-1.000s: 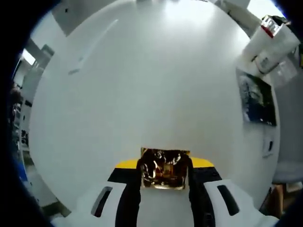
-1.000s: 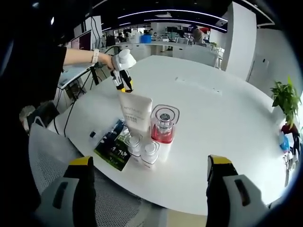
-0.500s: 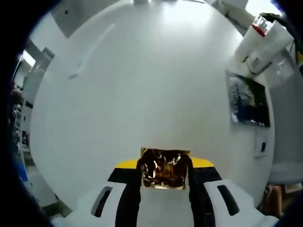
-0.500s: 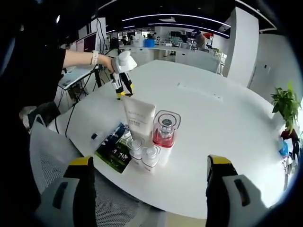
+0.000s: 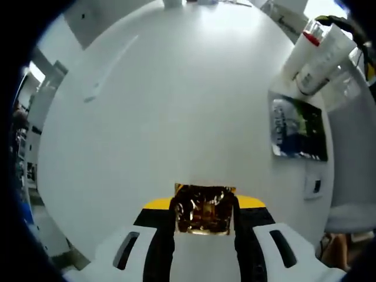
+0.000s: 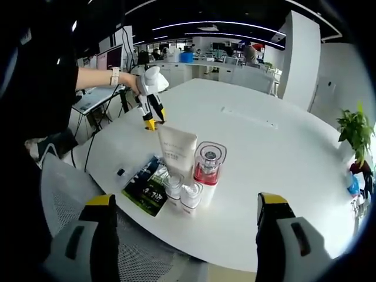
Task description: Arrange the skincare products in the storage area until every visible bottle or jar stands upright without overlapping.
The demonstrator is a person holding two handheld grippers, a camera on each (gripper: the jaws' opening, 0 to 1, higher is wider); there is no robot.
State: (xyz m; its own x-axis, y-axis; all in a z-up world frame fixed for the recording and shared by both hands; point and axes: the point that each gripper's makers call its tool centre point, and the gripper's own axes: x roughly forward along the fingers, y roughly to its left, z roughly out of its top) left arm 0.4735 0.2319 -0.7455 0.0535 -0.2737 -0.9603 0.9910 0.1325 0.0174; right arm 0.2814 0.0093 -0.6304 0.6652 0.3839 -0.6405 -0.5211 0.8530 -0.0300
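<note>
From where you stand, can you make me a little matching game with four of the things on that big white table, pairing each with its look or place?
Things:
1. tall tube
2. clear-capped bottle
3. flat packet
4. left tool

Descriptions:
A. dark, with green and white print, lying flat near the table edge
B. white, standing upright behind the two small jars
C. closed on a small gold object, tips down by the tabletop
D. red liquid in its lower part

Pairs: 1-B, 2-D, 3-A, 4-C
</note>
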